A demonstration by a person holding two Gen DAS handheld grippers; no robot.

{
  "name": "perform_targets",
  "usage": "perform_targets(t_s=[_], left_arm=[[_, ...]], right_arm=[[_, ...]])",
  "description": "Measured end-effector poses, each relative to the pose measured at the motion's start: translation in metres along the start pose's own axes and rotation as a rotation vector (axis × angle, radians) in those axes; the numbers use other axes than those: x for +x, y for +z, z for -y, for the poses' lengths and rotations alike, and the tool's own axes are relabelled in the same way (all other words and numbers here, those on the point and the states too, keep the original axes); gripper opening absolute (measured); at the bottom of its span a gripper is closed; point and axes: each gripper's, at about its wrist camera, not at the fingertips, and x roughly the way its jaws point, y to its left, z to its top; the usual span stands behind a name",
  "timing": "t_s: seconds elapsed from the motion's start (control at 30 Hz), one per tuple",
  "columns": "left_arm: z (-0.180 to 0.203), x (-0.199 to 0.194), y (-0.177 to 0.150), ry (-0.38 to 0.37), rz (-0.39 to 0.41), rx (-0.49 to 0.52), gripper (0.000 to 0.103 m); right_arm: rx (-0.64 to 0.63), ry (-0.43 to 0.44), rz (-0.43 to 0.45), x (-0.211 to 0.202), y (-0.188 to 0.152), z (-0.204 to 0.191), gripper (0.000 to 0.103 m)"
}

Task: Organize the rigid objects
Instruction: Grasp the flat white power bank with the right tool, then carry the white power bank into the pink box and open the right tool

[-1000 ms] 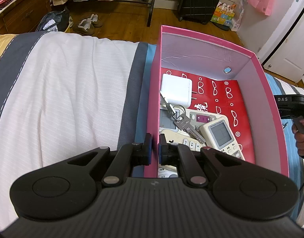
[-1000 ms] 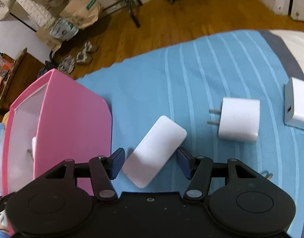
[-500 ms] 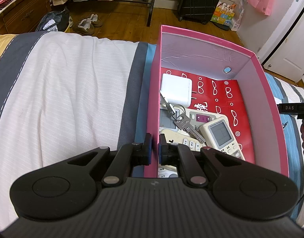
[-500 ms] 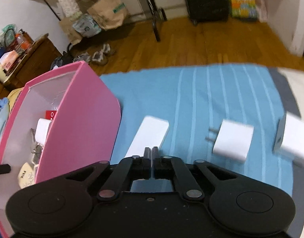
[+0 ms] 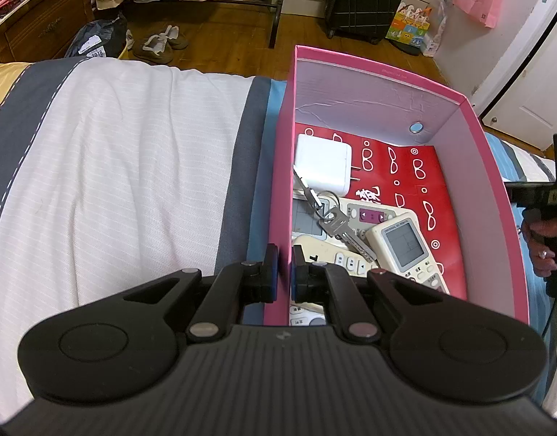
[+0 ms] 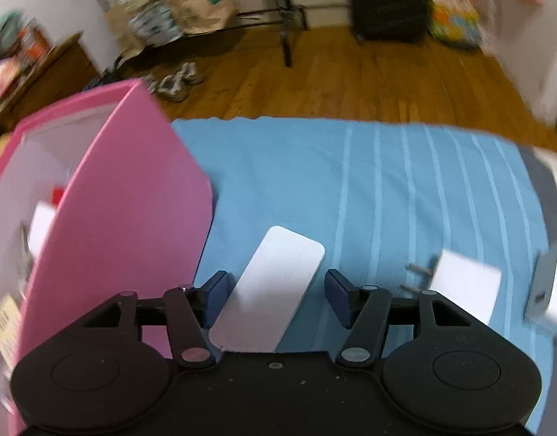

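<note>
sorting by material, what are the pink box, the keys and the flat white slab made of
Pink box: likely cardboard, matte; thin straight walls, creased lining.
Keys: metal, dull silver sheen, on a ring.
Flat white slab: probably smooth plastic; rounded corners, though the view is blurred.

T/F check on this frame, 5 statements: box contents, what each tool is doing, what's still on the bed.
1. The left tool is clamped on the near wall of the pink box. True.
2. The right tool is shut on the flat white slab. False: its jaws are opening, the slab lies between them on the blue bedcover, and the pads do not press it.
3. A bunch of keys lies on the remotes inside the box. True.
4. The box holds no charger. False: a white charger lies at its far end.
5. A pronged white plug adapter still lies on the bedcover, outside the box. True.
</note>
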Motion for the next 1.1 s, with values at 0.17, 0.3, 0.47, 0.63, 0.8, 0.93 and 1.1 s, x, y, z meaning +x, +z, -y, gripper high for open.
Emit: perform_targets(t_s=[0.17,0.3,0.47,0.63,0.8,0.93,1.1], left_arm=[[0.0,0.0,0.001,0.0,-0.001,-0.002,0.006],[0.0,0.0,0.001,0.0,0.0,-0.001,0.006],[-0.001,0.0,0.001,-0.001,-0.003,-0.017,0.006],[0.005,0.0,-0.002,0.008,0.0,-0.007,0.006],[0.006,0.0,0.001,0.007,-0.002,-0.009,0.006],[0.005,0.0,0.001,0.005,-0.004,-0.012,0.006],[0.005,0.0,0.001,0.004,-0.003,-0.014,0.006]], right_arm=[[-0.086,0.003,0.017,-0.019,-0.009,0.002,0.045],[-0.159,0.017,0.024,-0.026,-0.015,0.002,0.045],[-0.02,0.102,-0.019,-0.026,-0.016,0.016,0.049],[0.187,0.214,-0.05,-0.02,-0.014,0.049,0.034],[0.22,0.283,-0.015,-0.034,-0.017,0.061,0.011],[0.107,0.252,0.026,-0.056,-0.015,0.046,0.008],[-0.057,0.13,0.032,-0.074,-0.015,0.02,0.008]])
